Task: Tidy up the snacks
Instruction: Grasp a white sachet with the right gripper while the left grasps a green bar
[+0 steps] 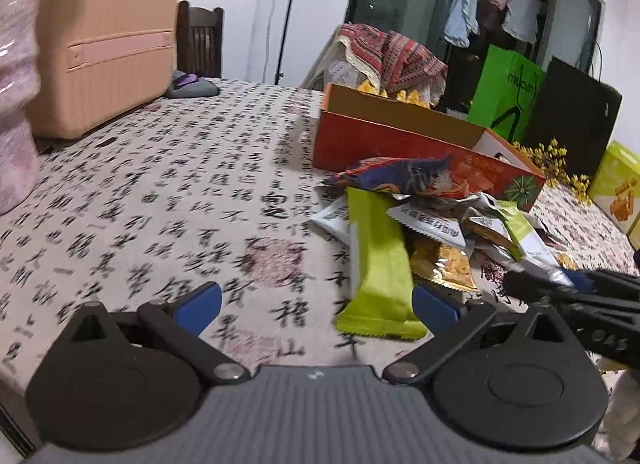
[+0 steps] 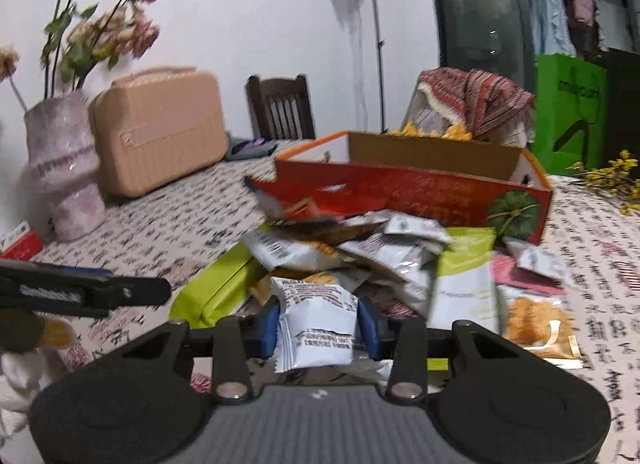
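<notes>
Many snack packets heaped on worktop before red cardboard box; sorting barely begun. Right claw grasping white packet; left claw released beside green bar.

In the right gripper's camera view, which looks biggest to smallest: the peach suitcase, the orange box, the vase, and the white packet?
1. Orange box
2. Peach suitcase
3. Vase
4. White packet, between the right gripper's fingers; it sits nearest the camera, so it looks larger than it really is.
</notes>
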Tool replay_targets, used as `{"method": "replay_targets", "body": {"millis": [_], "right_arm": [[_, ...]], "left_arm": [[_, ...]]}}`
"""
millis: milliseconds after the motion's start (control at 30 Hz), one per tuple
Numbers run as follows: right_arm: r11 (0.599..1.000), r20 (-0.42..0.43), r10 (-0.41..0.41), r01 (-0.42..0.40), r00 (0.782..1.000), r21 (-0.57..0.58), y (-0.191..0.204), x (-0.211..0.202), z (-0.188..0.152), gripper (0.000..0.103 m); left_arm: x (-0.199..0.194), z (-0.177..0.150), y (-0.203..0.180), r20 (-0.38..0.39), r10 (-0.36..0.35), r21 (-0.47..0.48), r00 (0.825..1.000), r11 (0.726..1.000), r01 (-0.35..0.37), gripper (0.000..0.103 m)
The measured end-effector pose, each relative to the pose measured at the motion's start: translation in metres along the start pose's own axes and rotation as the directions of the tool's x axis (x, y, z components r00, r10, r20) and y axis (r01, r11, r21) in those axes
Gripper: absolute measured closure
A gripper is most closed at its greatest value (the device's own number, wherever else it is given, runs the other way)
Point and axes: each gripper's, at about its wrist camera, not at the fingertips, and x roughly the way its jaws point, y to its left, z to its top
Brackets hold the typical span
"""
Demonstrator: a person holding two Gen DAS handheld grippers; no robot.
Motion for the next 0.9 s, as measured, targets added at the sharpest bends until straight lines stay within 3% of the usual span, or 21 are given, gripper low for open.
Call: {"method": "replay_targets", "body": {"millis": [367, 433, 500, 633, 733, 900], "right_arm": [[0.992, 0.084, -0.105, 0.099, 0.991, 0.075, -0.038, -0.034, 0.000, 0.063], [0.990, 0.082, -0.113, 0.105, 0.990, 0.089, -0.044, -0.036, -0.002, 0.063], [0.990, 0.080, -0.115, 0.108, 0.990, 0.096, -0.048, -0.037, -0.004, 0.063], [0.989, 0.078, -0.111, 0.102, 0.991, 0.106, -0.051, -0.037, -0.006, 0.063], [0.989, 0.076, -0.106, 0.097, 0.991, 0.111, -0.053, -0.036, -0.008, 0.063], [0.989, 0.067, -0.095, 0.087, 0.993, 0.116, -0.054, -0.035, -0.011, 0.063]], "left_arm": [[0.051, 0.017, -0.034, -0.025, 0.043, 0.060, 0.999, 0.997, -0.042, 0.001], [0.057, 0.021, -0.037, -0.023, 0.063, 0.062, 0.998, 0.996, -0.062, 0.008], [0.064, 0.023, -0.037, -0.032, 0.069, 0.053, 0.997, 0.996, -0.067, 0.023], [0.071, 0.025, -0.039, -0.043, 0.055, 0.048, 0.998, 0.997, -0.052, 0.040], [0.068, 0.023, -0.041, -0.046, 0.021, 0.056, 0.999, 0.998, -0.019, 0.060], [0.059, 0.017, -0.039, -0.026, 0.017, 0.060, 1.000, 0.998, -0.015, 0.063]]}}
